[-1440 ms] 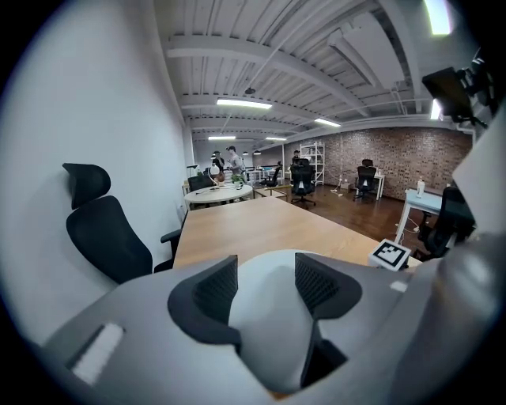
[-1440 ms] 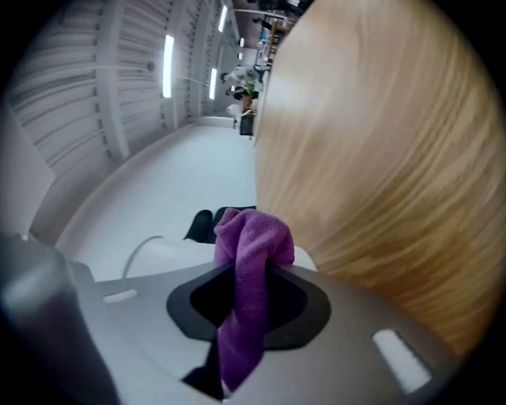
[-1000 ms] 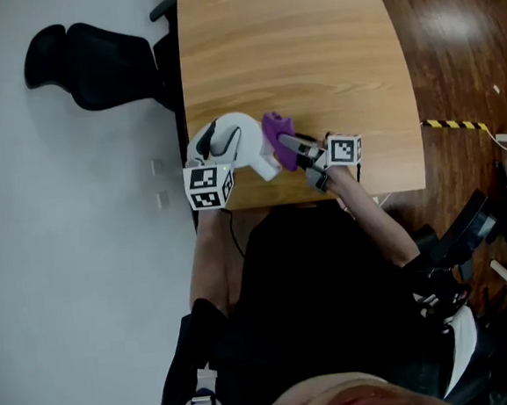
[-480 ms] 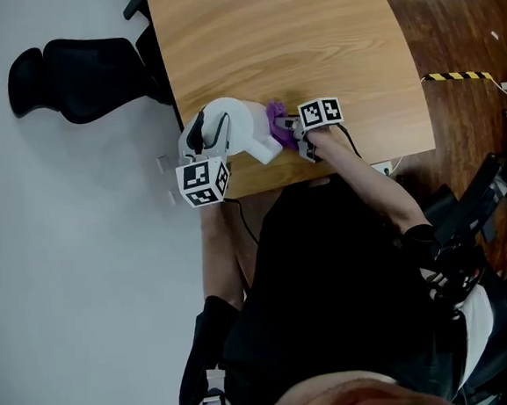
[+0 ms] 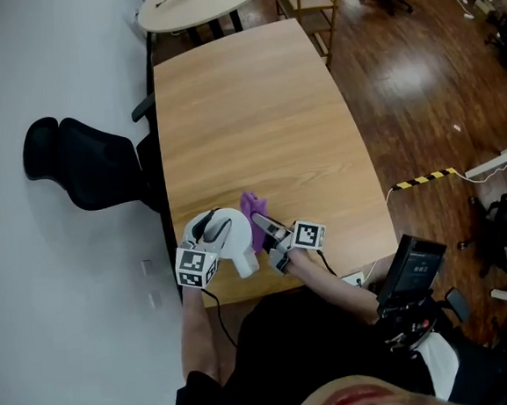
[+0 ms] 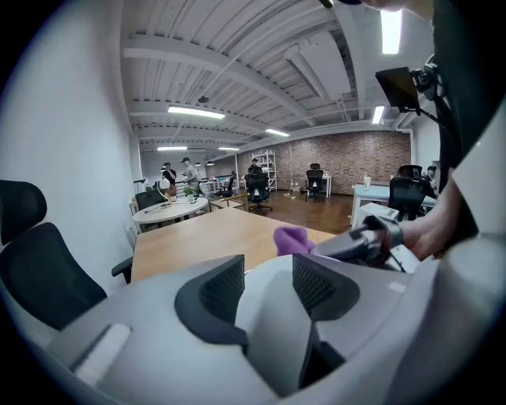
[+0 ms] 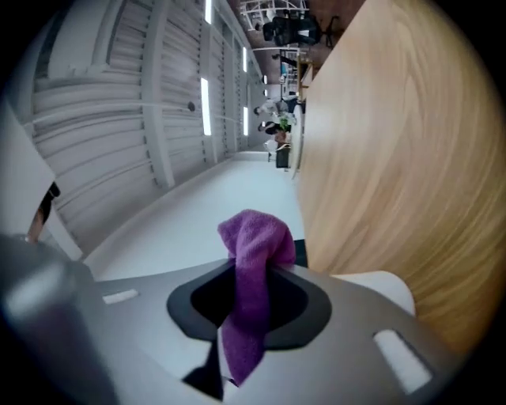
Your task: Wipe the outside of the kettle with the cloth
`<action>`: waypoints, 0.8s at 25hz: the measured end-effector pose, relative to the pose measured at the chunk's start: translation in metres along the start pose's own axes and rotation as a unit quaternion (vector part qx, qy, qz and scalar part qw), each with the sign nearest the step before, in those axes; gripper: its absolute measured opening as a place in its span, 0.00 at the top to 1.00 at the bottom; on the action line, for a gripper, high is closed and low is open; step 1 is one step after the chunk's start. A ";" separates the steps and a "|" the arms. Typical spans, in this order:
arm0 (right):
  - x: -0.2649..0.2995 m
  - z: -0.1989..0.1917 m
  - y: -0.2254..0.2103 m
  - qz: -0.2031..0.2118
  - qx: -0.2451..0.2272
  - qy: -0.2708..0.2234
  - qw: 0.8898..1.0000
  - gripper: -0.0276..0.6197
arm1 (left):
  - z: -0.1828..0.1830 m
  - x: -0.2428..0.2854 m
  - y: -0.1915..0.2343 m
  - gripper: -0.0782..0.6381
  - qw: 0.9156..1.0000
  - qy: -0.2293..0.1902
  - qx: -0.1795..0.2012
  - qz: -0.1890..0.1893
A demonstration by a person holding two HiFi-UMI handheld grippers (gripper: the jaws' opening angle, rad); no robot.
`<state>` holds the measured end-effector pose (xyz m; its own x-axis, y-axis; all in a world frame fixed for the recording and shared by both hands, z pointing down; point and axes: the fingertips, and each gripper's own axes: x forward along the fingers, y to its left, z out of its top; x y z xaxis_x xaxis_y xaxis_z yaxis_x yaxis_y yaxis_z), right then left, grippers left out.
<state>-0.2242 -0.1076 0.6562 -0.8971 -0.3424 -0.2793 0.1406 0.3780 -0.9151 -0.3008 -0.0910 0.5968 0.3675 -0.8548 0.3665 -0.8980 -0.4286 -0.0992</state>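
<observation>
While my left tool (image 6: pixel 265 273) grips the kettle (image 5: pixel 225 236), its jaws have just been closing, and in the left gripper view the white body fills the gap between them, with both jaws pressed against it. The kettle is in the lower left of the head view, at the lower left corner of the counter (image 5: pixel 254 109). It is white with a black part on top, and I cannot tell whether its base rests on the wood. My right tool (image 7: pixel 251 273) comes in from the kettle's right and pinches the cloth (image 5: pixel 253 210), a purple one. In the right gripper view the jaws are shut on its middle, with a bunched fold standing above them and a tail hanging below. In the head view the cloth sits at the kettle's upper right side, close against it, though I cannot tell whether it touches. In the left gripper view the same purple bunch shows just past the kettle's far edge, a little right of centre. A black chair (image 5: pixel 87 168) stands at the left of the head view, just beside the counter's left edge. A round table (image 5: pixel 205 3) shows at the top edge. Yellow-and-black tape (image 5: pixel 423 178) lies on the floor (image 5: pixel 401 70) at the right.
</observation>
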 end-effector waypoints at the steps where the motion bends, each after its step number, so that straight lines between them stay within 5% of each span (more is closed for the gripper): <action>1: -0.010 -0.014 -0.033 -0.051 0.043 -0.005 0.998 0.85 | 0.005 -0.002 0.001 0.47 1.000 -0.001 0.000 -0.002; 3: -0.030 -0.038 -0.094 -0.138 0.103 -0.008 0.985 0.85 | 0.014 -0.006 0.004 0.48 1.000 -0.008 -0.002 -0.002; 6: -0.046 -0.057 -0.160 -0.219 0.120 0.024 0.968 0.85 | 0.020 -0.008 0.008 0.48 1.000 -0.018 -0.002 0.005; 9: -0.056 -0.061 -0.211 -0.272 0.121 0.078 0.952 0.85 | 0.014 0.007 0.015 0.48 1.000 -0.021 -0.007 0.010; 12: -0.051 -0.057 -0.214 -0.288 0.111 0.133 0.942 0.85 | 0.010 0.009 0.032 0.47 0.998 -0.017 -0.048 0.044; 15: -0.030 -0.032 -0.158 -0.234 0.101 0.143 0.956 0.85 | 0.003 -0.010 0.045 0.46 0.987 -0.009 -0.120 0.109; 18: 0.002 0.020 -0.051 -0.071 0.055 0.084 0.992 0.85 | -0.013 -0.029 0.039 0.44 0.971 0.010 -0.176 0.163; 20: 0.029 0.049 0.025 0.042 0.000 0.064 0.997 0.85 | -0.025 -0.028 0.036 0.43 0.963 0.027 -0.193 0.185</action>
<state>-0.2262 -0.1504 0.6113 -0.9286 -0.1970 -0.3146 0.2165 0.4009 -0.8902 -0.3495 -0.0749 0.6056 0.0009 -0.9072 0.4207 -0.9920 0.0524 0.1151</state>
